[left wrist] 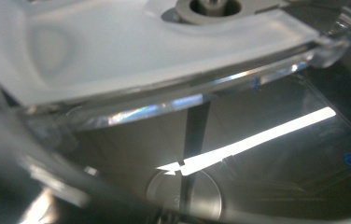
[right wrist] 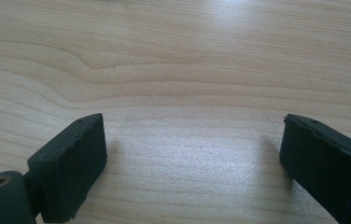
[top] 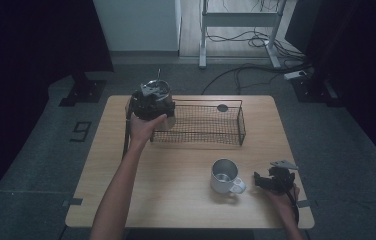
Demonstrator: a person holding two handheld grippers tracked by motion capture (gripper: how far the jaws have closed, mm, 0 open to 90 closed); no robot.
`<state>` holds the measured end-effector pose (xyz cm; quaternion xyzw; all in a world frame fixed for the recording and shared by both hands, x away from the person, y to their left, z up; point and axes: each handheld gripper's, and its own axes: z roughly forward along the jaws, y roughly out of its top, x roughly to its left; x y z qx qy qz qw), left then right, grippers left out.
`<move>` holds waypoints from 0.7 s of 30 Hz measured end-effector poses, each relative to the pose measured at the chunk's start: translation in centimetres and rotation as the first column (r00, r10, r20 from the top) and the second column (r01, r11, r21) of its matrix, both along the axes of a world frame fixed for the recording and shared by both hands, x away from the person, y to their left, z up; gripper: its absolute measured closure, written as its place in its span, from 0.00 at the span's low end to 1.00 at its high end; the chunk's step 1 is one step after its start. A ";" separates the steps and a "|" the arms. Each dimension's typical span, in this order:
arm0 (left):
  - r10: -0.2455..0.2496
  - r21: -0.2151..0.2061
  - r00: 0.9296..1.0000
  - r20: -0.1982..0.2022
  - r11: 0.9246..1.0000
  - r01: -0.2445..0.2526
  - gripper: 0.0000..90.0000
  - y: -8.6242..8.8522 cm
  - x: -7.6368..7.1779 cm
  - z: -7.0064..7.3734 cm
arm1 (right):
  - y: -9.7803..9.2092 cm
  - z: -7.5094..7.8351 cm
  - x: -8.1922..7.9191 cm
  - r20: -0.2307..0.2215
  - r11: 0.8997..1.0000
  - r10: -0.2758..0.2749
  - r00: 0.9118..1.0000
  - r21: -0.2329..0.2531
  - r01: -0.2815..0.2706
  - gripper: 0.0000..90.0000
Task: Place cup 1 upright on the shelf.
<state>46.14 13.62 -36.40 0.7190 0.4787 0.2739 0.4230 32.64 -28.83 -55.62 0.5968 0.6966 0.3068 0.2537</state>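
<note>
My right gripper (top: 274, 179) sits down near the front right corner of the table (top: 176, 165) with its jaws spread wide over bare wood, holding nothing, and the white mug (top: 224, 176) stands just to its left. Further back, my left gripper (top: 151, 102) is up at the left end of the wire basket (top: 216, 125), pressed against something shiny and metallic (left wrist: 183, 191). Honestly can't tell how those jaws stand.

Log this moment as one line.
left tool: over basket end, on metal cup | right tool: open, on table | mug: upright
</note>
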 end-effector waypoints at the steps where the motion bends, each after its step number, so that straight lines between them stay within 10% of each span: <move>1: 0.000 0.000 1.000 0.000 1.000 0.000 0.04 0.0 0.0 0.0 | 0.0 0.0 0.0 0.000 1.000 0.000 1.000 0.000 0.000 0.08; 21: 0.024 -0.008 1.000 -0.017 1.000 -0.024 0.04 -1.3 2.5 -1.5 | 0.0 0.0 0.0 -0.001 1.000 0.000 1.000 0.001 0.000 0.08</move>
